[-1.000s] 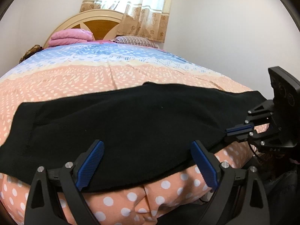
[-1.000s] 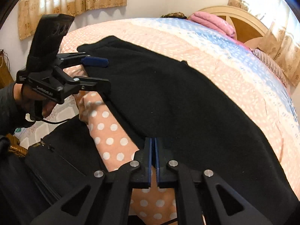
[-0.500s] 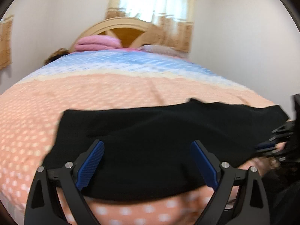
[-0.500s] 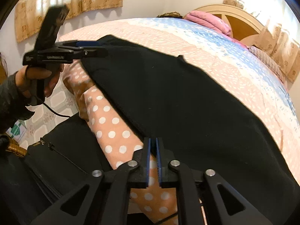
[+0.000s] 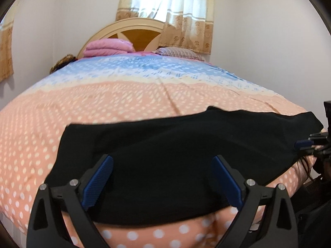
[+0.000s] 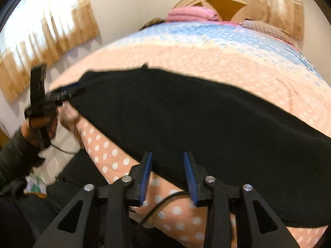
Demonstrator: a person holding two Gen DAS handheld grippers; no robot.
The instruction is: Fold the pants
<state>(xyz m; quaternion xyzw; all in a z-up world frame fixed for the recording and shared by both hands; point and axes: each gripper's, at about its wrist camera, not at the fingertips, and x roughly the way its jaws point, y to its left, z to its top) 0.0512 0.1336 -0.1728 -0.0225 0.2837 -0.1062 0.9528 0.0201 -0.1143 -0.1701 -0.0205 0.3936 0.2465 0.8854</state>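
Black pants [image 5: 175,155] lie flat across the near edge of the bed, folded into a wide band; they also show in the right wrist view [image 6: 186,119]. My left gripper [image 5: 162,183] is open, its blue pads over the pants' near edge, holding nothing. It shows at the left of the right wrist view [image 6: 68,90], by the pants' left end. My right gripper [image 6: 168,176] is open at the pants' near edge, with no cloth between the pads. It shows at the right edge of the left wrist view [image 5: 308,143].
The bed [image 5: 124,99] has a peach and blue dotted cover. Pink folded bedding [image 5: 107,46] and a pillow [image 5: 178,52] lie by the wooden headboard [image 5: 132,31]. A curtained window [image 5: 167,10] is behind. A cable [image 6: 163,204] hangs below my right gripper.
My right gripper has opened, from shut to a moderate gap. My left gripper stayed open and shifted right along the pants' near edge. The pants' left end now lies nearer the middle.
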